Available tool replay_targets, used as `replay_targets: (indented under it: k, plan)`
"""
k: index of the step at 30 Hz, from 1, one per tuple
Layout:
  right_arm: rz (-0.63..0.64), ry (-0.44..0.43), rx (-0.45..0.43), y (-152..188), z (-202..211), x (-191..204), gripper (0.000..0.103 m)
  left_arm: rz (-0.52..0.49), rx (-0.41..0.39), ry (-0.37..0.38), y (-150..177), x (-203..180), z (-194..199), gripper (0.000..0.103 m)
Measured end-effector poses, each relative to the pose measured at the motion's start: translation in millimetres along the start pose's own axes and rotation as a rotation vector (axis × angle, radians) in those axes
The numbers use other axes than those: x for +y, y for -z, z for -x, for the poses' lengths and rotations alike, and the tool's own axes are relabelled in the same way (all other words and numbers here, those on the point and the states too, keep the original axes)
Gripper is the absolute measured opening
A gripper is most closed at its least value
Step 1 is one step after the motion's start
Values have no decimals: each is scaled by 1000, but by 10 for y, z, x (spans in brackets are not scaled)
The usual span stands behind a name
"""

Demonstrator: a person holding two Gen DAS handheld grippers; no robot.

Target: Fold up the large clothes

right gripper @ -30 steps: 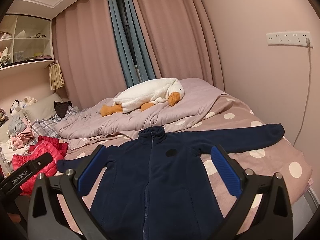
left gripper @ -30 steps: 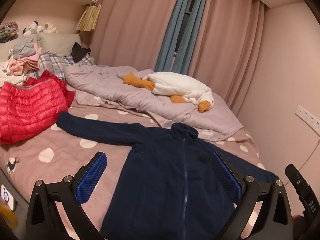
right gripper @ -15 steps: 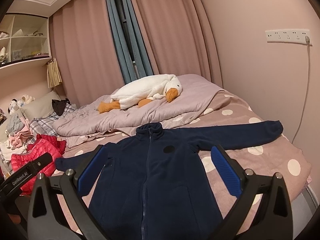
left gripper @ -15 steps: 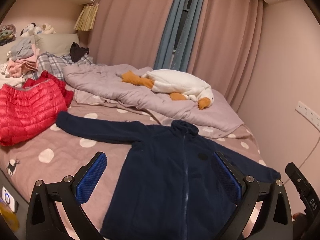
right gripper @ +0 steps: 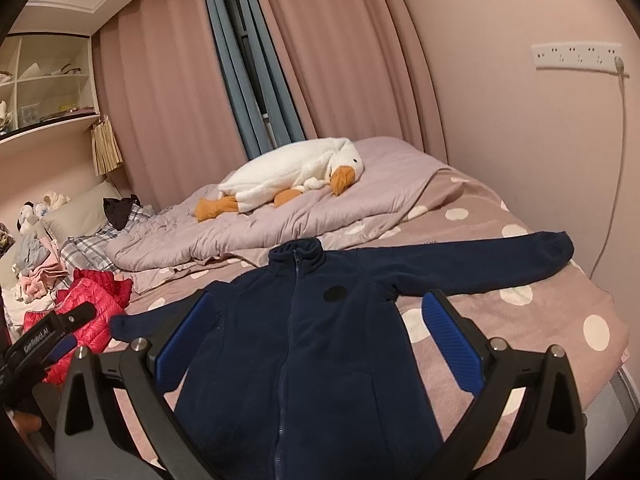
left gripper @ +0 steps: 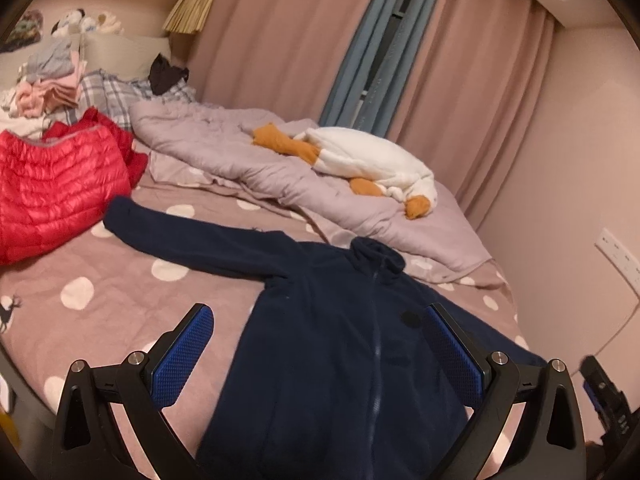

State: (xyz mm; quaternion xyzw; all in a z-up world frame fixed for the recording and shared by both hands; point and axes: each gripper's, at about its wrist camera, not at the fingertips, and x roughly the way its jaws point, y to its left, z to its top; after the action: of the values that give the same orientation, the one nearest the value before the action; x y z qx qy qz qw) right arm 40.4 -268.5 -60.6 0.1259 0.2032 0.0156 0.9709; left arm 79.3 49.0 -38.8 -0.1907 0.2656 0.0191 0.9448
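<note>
We're looking into a home bedroom: a bed (right gripper: 520, 292) wearing a polka-dot sheet, a rumpled quilt (right gripper: 280, 220) lying across it, a plush goose (right gripper: 292, 176) lounging on top, and pink curtains (right gripper: 168, 88) hanging behind.

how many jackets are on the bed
2: the navy fleece jacket spread flat at the near edge, and the red puffer jacket past its left sleeve. The clothes pile may hide more.
</note>
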Motion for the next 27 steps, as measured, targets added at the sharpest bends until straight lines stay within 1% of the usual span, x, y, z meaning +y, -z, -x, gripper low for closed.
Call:
replay_targets:
  k: [2,4,5,6,8,9,10,11,13,14,15,16,17,18,20,21,23,24,26,27]
  plan:
    - [-27,7,2,-18,-76,-145,103,18,7,19,-55,141,-157,103]
    - [-77,21,-8,-49,-177,-398,103,55,-3,39,-138,375,-356,103]
    - [-98,30,-10,-58,-221,-525,103,90,-9,20,-181,561,-493,103]
    - [-126,51,-8,-65,-275,-691,103,122,-11,-17,-213,768,-635,103]
    - [-199,115,-2,-64,-413,-1120,103,175,17,-48,-258,1142,-885,103]
    - [-236,144,2,-56,-483,-1317,103,241,38,-55,-273,1442,-1057,103]
    - [-269,166,5,-40,-540,-1476,103,293,45,-60,-276,1650,-1171,103]
    - [-343,218,15,11,-656,-1786,103,337,50,-62,-272,1877,-1287,103]
    - [-427,291,32,102,-792,-2119,103,431,72,-49,-234,2329,-1523,103]
    - [-490,331,53,185,-902,-2365,103,511,91,-57,-204,2543,-1627,103]
    - [-535,353,73,214,-984,-2515,103,581,111,-63,-178,2699,-1709,103]
    - [-575,361,89,248,-1043,-2630,103,636,134,-52,-172,2860,-1827,103]
    - [-623,347,103,275,-1127,-2764,103,639,150,-26,-194,2961,-1957,103]
    - [-636,328,105,271,-1185,-2809,103,628,156,-17,-216,3003,-2030,103]
    - [-638,273,101,257,-1359,-2946,103,633,173,-48,-262,3118,-2216,103]
    - [-653,273,104,291,-1462,-3020,103,656,172,-35,-291,3213,-2318,103]
    - [-726,270,100,383,-1615,-3116,103,671,142,10,-356,3293,-2415,103]
    - [-760,257,98,422,-1690,-3168,103,676,128,35,-406,3334,-2470,103]
    - [-805,234,104,462,-1834,-3225,103,677,126,76,-466,3382,-2575,103]
    - [-831,199,98,493,-1932,-3279,103,677,124,84,-486,3413,-2626,102]
